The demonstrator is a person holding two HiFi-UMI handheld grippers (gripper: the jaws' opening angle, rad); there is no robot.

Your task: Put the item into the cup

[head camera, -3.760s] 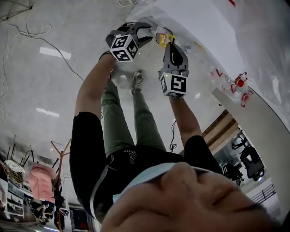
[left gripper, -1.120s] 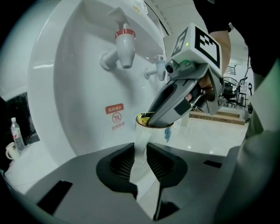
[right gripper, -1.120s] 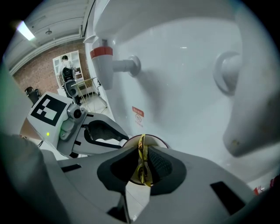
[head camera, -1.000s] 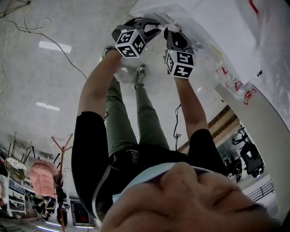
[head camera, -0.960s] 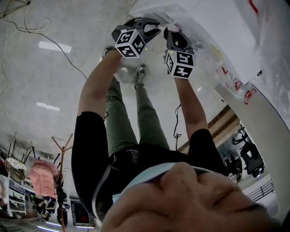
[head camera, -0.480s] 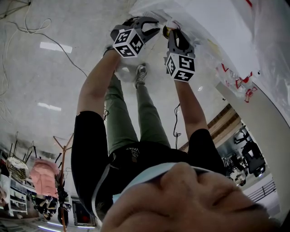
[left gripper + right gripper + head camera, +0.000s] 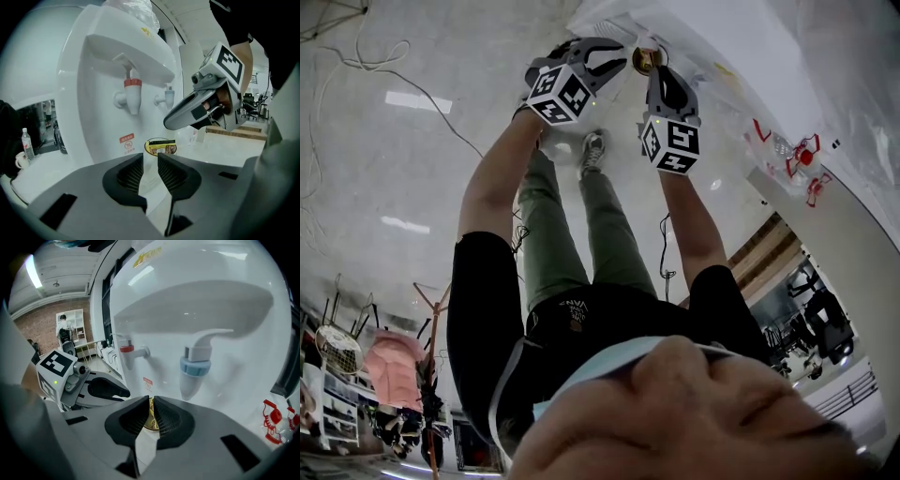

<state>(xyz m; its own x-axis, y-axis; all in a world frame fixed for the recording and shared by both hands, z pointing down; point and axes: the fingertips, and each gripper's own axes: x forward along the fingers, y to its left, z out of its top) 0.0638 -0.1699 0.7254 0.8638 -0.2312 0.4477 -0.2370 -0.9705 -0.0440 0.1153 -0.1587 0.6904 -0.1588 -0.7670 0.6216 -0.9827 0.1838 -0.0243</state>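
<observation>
A small gold-brown cup (image 7: 647, 60) hangs in front of a white water dispenser (image 7: 93, 75). My right gripper (image 7: 151, 409) is shut on the cup's rim (image 7: 151, 416). In the left gripper view the cup's mouth (image 7: 161, 146) shows a yellow-and-black packet that seems to lie inside. My left gripper (image 7: 150, 164) sits just left of the cup. Its jaws have just been opening and stand a little apart, with only the white surface beyond showing in the gap. The right gripper (image 7: 171, 123) reaches in from the right above the cup.
The dispenser has a red tap (image 7: 132, 89) and a blue tap (image 7: 197, 364). A plastic bottle (image 7: 26, 140) stands at the far left. Red-tipped items (image 7: 274, 420) lie to the right. Cables (image 7: 356, 66) run over the floor below.
Both grippers have risen a little together. The brown cup at the right gripper's tips now shows more plainly in the head view.
</observation>
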